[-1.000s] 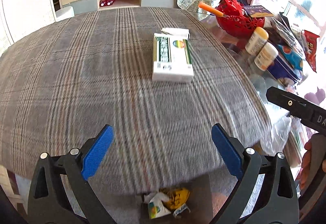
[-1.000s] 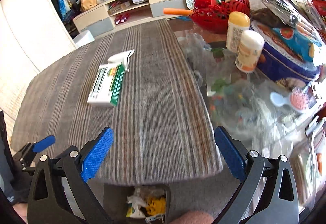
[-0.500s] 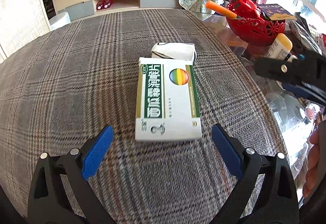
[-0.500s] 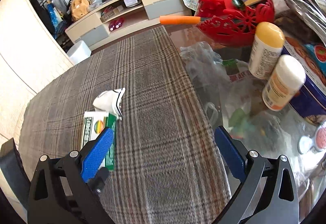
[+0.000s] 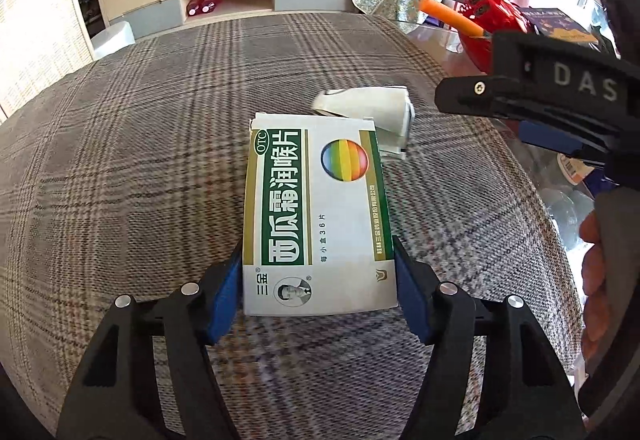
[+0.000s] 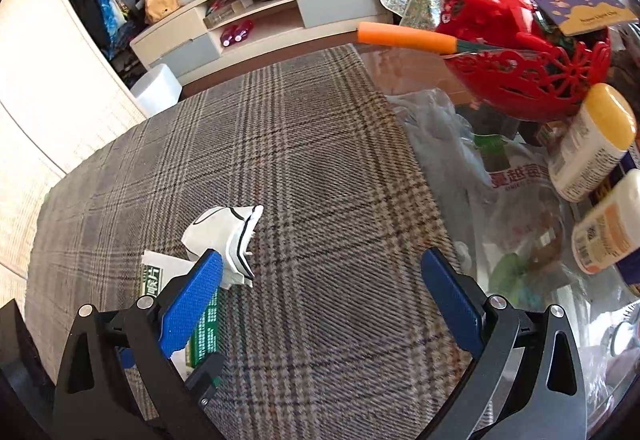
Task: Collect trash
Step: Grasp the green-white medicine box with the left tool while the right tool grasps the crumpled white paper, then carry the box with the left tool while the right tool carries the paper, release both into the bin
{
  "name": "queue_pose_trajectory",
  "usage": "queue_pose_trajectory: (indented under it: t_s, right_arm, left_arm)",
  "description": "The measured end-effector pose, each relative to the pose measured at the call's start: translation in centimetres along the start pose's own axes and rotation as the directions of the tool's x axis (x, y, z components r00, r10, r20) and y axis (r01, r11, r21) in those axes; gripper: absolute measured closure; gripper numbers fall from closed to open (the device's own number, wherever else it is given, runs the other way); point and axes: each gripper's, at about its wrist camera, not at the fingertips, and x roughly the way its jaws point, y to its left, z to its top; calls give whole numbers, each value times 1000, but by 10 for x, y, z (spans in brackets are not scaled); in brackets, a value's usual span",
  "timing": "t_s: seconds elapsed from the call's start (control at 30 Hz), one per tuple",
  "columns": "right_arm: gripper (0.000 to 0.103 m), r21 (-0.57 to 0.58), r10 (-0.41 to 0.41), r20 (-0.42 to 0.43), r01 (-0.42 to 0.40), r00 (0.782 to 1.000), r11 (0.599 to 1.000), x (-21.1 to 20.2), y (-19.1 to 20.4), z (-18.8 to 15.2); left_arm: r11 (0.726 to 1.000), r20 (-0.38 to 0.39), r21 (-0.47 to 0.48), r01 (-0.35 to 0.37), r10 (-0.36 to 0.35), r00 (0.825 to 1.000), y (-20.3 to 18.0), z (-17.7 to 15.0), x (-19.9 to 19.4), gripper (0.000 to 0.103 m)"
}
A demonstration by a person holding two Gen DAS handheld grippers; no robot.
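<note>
left claw closing around the near end of the medicine box, crumpled paper just behind the box, right claw wide open, holding nothing.

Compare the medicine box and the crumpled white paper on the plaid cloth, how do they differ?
The medicine box is flat, rectangular, printed green and white; the white paper is crumpled and mostly plain. The box sits between the closing left gripper's pads; the paper lies ungripped. Both rest on the plaid cloth.
</note>
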Motion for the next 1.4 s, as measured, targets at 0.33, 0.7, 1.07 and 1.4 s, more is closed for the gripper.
queue_pose_trajectory:
  t_s: [0.33, 0.7, 1.07, 1.4]
  right_arm:
    - [3, -37, 40, -34, -41, 999, 998, 36, 34, 7]
    - [47, -118, 121, -53, -127, 991, 985, 53, 66, 6]
    - [50, -185, 109, 3, -106, 994, 977, -8, 69, -22]
    - [50, -180, 102, 57, -90, 993, 979, -99, 41, -82]
  left_arm:
    - [997, 16, -24, -69, 69, 997, 34, 5, -13, 40]
    - [996, 7, -52, -74, 75, 997, 59, 3, -10, 40]
    - [995, 17, -76, -63, 64, 998, 57, -19, -42, 40]
    - [997, 58, -78, -14, 18, 998, 24, -75, -108, 39]
